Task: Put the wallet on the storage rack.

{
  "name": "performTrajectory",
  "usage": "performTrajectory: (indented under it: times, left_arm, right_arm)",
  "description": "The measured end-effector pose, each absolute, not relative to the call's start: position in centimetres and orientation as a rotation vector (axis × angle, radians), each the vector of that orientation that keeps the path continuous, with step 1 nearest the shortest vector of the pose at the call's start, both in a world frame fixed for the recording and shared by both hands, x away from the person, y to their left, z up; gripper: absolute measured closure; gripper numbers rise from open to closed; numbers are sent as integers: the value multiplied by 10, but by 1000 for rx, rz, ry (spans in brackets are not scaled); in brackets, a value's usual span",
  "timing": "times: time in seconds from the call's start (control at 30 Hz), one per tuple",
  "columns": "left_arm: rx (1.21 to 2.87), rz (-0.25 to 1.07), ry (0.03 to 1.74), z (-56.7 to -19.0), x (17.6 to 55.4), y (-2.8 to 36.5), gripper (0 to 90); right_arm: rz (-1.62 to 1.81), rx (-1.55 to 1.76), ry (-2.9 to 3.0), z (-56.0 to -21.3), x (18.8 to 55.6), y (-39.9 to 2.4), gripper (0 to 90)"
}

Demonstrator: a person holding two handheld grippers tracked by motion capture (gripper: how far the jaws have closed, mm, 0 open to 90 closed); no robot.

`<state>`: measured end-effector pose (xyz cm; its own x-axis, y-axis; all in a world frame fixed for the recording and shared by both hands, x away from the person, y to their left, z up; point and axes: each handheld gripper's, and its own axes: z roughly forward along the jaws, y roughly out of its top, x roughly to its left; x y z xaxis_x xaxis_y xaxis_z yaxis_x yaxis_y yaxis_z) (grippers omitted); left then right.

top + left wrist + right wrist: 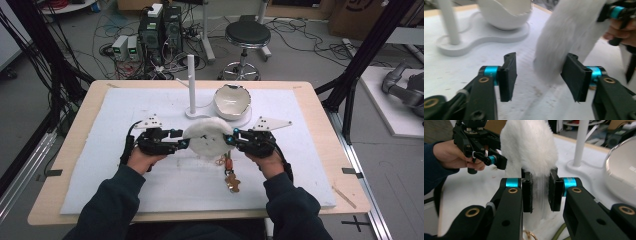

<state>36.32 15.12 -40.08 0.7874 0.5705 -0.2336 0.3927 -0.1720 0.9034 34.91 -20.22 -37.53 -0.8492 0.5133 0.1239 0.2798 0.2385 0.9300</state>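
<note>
Right gripper [539, 192] pinches the fluffy white pouch [207, 137] while left gripper [541, 75] hangs spread beside it, so next it probably needs regripping.

The white furry pouch [571, 35] is blurred (top edge cut off).

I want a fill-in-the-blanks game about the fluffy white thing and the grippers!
1. The right gripper has its jaws shut on the fluffy white ____.
2. The left gripper has its jaws ____, with the pouch's edge between them.
3. The white bowl stands beside a tall white ____.
4. The blanket covering the table is ____ in colour.

Missing words: pouch; open; post; white
</note>
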Motion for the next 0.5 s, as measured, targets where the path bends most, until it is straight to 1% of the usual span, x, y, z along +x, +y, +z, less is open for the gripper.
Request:
performTrajectory:
  times: [0.03,0.07,0.1,0.13,0.17,0.2,0.3,0.33,0.4,0.43,0.47,0.5]
  left_arm:
    - [1785,217,769,-400,364,155,406]
    - [1781,258,792,-400,365,159,374]
    - [1775,290,819,-400,366,163,257]
    - [1771,313,841,-401,367,168,257]
    - [1746,337,868,-401,370,178,230]
    - [1746,337,868,-401,370,178,216]
    - [1717,390,891,-401,372,191,206]
    - [1709,398,893,-401,373,196,206]
    - [1707,416,895,-401,373,203,205]
    - [1707,434,898,-401,374,206,206]
    - [1708,447,905,-401,374,210,206]
    - [1701,455,923,-401,374,215,206]
  right_arm:
    - [1650,741,2288,-371,351,-202,778]
    - [1642,735,2275,-367,353,-203,778]
    - [1625,729,2261,-360,359,-203,778]
    - [1625,729,2261,-360,359,-203,778]
    - [1596,726,2248,-351,366,-204,777]
    - [1579,719,2244,-347,369,-204,777]
    - [1545,707,2238,-337,377,-205,777]
    - [1518,700,2222,-326,384,-206,777]
    - [1514,701,2219,-322,387,-206,777]
    - [1494,697,2206,-314,395,-208,777]
    - [1494,697,2206,-314,395,-208,777]
    - [1468,695,2202,-307,404,-209,777]
